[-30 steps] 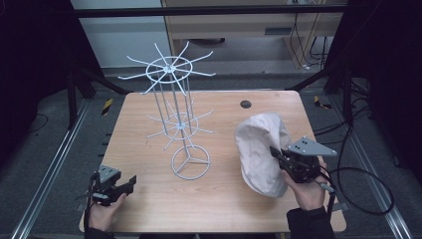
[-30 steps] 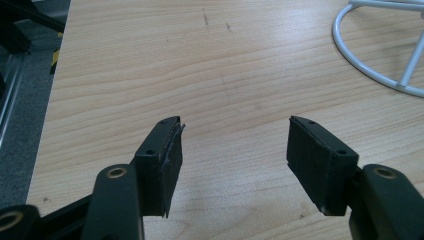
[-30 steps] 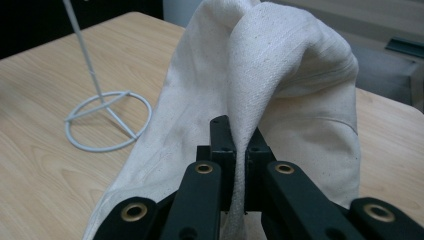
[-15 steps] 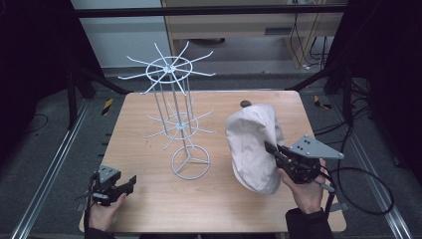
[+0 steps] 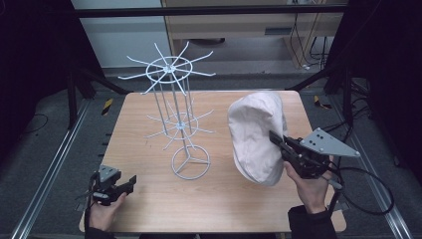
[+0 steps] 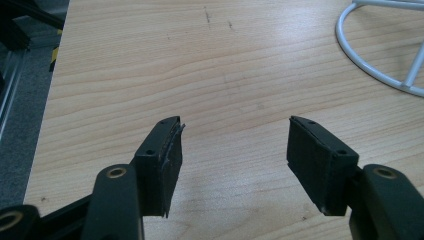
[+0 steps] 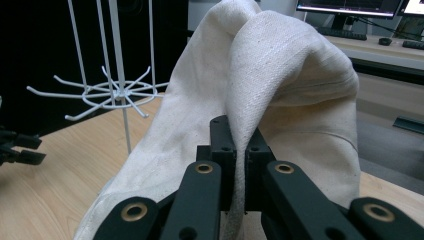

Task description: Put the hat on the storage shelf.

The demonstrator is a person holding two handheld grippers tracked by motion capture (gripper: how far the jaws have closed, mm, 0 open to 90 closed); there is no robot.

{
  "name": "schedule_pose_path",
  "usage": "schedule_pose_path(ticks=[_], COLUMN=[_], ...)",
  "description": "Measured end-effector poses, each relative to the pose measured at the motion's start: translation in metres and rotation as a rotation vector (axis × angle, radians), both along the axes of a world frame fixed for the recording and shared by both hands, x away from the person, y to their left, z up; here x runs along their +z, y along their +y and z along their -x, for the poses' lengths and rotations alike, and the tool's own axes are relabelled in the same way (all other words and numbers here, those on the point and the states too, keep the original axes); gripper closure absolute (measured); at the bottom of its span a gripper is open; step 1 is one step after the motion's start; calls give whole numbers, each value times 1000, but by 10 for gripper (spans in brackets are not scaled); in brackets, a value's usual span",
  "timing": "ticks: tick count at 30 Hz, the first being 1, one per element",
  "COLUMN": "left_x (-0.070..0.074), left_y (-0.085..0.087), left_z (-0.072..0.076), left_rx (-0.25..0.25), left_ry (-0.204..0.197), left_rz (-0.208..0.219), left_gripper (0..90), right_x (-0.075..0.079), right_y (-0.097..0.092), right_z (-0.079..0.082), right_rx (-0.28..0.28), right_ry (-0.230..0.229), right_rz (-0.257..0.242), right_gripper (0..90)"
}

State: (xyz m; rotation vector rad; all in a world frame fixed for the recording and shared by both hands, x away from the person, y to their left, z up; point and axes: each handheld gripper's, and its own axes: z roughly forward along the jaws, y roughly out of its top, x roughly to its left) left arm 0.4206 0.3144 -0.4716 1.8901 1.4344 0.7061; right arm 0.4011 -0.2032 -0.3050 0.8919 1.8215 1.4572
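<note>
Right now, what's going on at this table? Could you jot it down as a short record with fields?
Held thing: cream cloth cap, lifted with its lower edge near the table
Right tongs: shut on a fold of the cap
Left tongs: open, nothing between them, low over the table's near left corner
Stand: white wire rack with two tiers of hooks, upright mid-table, no item on its hooks
Cap and rack: apart, cap to the rack's right
</note>
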Motion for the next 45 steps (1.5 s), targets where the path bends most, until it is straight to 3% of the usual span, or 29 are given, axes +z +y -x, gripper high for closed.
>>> schedule_pose_path(ticks=[13,19,45], left_x=[0,0,0], left_y=[0,0,0], left_z=[0,0,0], left_rx=[0,-1,1], left_ry=[-3,-1,0], left_rz=[-3,-1,-2], left_gripper=[389,389,389], right_x=[21,32,71], right_y=[-3,-5,4], right_z=[-3,-3,5], right_rx=[-2,1,15], right_ry=[-59,-105,-230], right_rz=[-55,-104,-122], right_gripper=[880,880,881])
